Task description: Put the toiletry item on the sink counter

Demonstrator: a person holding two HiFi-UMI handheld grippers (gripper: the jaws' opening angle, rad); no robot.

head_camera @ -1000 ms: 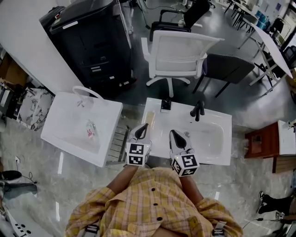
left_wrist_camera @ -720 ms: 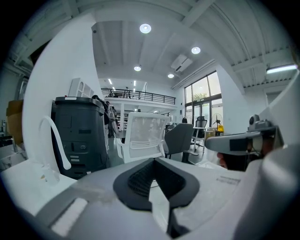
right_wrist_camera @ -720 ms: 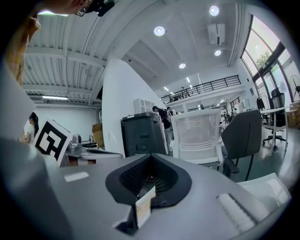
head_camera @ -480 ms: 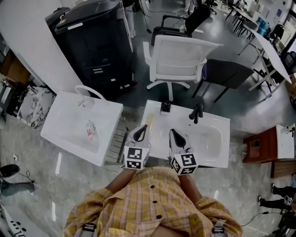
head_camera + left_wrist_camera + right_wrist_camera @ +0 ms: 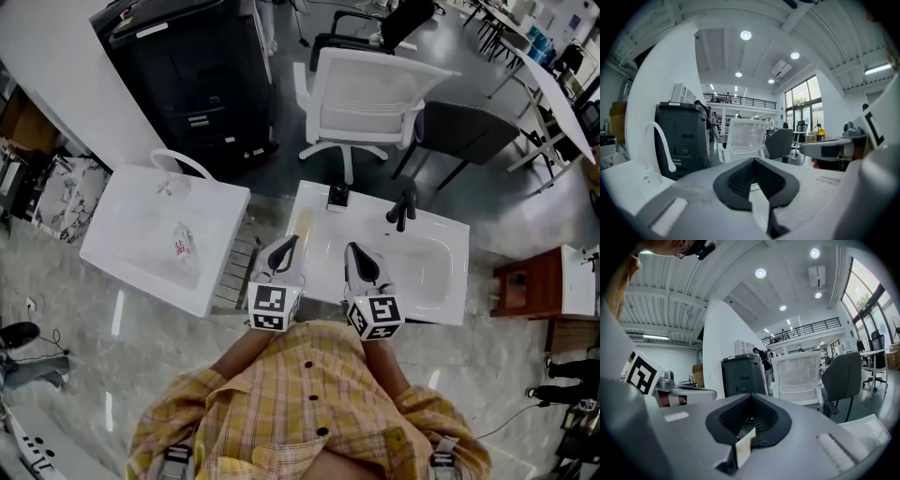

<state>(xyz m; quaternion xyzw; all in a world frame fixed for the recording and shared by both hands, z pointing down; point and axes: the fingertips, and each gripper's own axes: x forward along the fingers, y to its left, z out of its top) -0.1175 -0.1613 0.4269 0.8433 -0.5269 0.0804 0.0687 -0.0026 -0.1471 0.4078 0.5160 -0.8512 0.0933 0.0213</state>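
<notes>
Toiletry item [image 5: 181,247], which we take to be the clear packet, lies in the white basin [image 5: 131,234], well apart from the sink counter [image 5: 317,239]. Left gripper [image 5: 287,246] and right gripper [image 5: 354,253] hover over the counter's near edge. Both have jaws closed on nothing, which we read as a neutral carrying pose.

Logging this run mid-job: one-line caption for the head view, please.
Left gripper and right gripper, both shut, hover over the white sink counter; the toiletry item lies in the neighbouring sink.
</notes>
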